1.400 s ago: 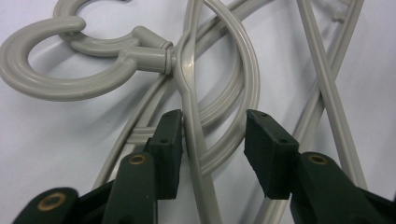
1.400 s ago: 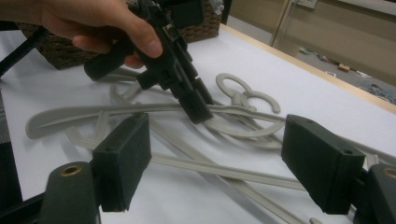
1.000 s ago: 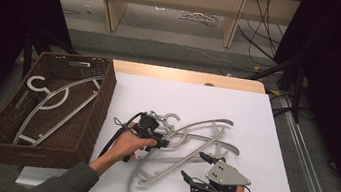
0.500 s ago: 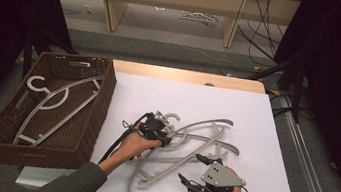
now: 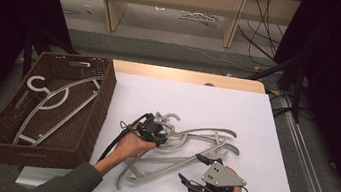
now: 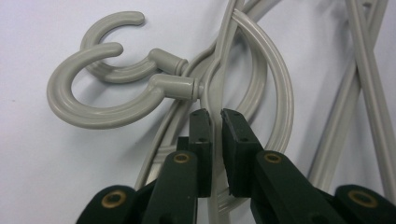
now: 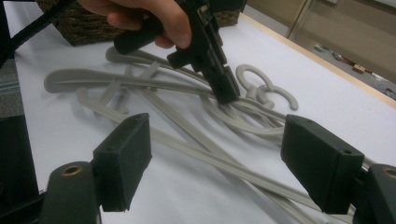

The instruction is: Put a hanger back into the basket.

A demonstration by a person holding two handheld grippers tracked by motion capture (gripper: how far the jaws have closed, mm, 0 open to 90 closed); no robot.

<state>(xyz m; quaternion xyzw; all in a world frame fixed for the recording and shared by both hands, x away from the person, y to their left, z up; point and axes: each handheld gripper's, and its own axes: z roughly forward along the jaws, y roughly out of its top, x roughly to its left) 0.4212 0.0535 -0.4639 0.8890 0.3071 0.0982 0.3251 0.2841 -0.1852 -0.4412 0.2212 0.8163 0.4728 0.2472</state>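
A grey hanger point(image 6: 219, 84) is being pinched at its neck, just below the hook point(image 6: 93, 100), by the left gripper point(image 6: 215, 122), whose jaws have just been closing onto it. The right gripper point(image 7: 217, 158) is being held spread and empty, nearer the person than the tangled hangers. Judging by the hangers already lying in the basket point(image 5: 102, 101) to the left gripper's left, a lift clear of the tangle is being called for next.
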